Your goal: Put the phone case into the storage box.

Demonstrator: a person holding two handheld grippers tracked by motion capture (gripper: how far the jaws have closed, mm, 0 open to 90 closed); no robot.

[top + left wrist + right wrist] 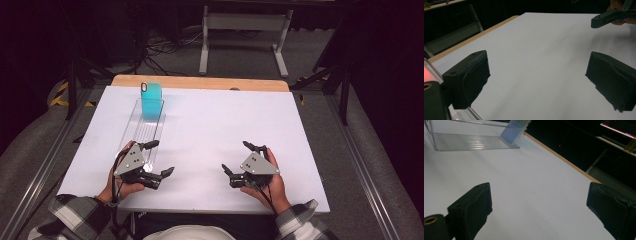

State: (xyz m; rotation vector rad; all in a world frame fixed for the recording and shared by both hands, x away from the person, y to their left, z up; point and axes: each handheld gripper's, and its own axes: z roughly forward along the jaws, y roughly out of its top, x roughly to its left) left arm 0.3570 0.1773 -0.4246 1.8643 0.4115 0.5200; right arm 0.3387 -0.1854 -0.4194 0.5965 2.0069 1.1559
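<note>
**Inspector:** As seen from the high view, the white tabletop [210, 135] carries a clear plastic rack [142, 131] along its left side, running from the far end toward the person. Confirm its contents.

**Assistant:** One teal phone case [151, 100] stands upright in the far end of the rack, camera cut-out at its upper left corner. The ribbed base nearer the person holds nothing. In the right gripper view the rack [474, 141] lies at upper left, the case [514, 131] at its far end, pale and blurred.

**Inspector:** Left gripper?

**Assistant:** The left gripper [160, 159] is held in the left hand [120, 187] at the near left of the tabletop, just beside the near end of the rack — one of its fingers [148, 145] reaches over the rack's near corner. Its fingers are spread wide with nothing between them; the left gripper view shows bare white surface in the gap, and a clear edge of the rack [434, 72] at far left.

**Inspector:** Right gripper?

**Assistant:** The right gripper [237, 157] is held in the right hand [270, 185] at the near right, well apart from the rack. Its fingers are likewise spread wide, empty, over bare tabletop. Whether either gripper touches the surface — cannot tell.

**Inspector:** Surroundings?

**Assistant:** A wooden strip [200, 82] borders the tabletop's far edge; beyond it, a white frame [245, 37] stands on grey floor.
</note>
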